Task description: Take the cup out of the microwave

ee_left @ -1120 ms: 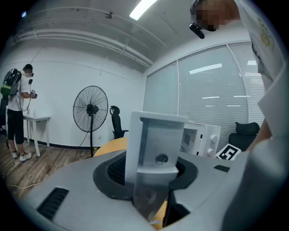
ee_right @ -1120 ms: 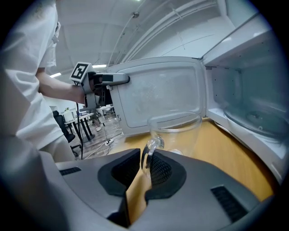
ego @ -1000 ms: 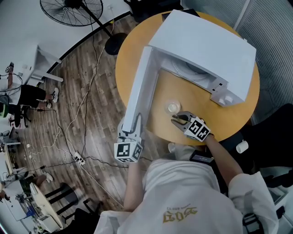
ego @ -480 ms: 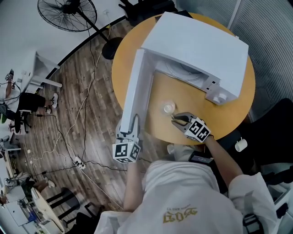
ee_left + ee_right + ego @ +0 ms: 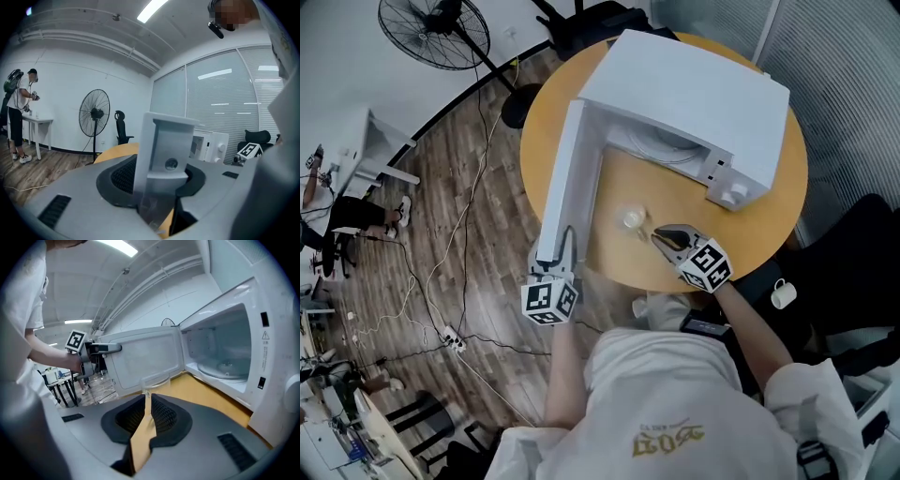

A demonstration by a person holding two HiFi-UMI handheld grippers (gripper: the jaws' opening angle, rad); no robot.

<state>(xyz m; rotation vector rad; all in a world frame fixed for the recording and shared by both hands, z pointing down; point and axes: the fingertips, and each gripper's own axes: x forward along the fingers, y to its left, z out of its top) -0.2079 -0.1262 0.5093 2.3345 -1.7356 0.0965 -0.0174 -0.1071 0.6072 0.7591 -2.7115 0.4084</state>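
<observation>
Left gripper (image 5: 563, 251): my jaws are pinched on the free edge of the microwave door (image 5: 569, 169), which stands swung wide from the white microwave (image 5: 694, 89). Right gripper (image 5: 658, 234): my jaws are closing to a thin slit with nothing between the pads, and only the yellow table (image 5: 759, 234) shows through the gap. Cup (image 5: 633, 220): clear and upright on the table outside the microwave, just ahead of my right tips, between them and the open door; whether the tips touch it I cannot tell.
</observation>
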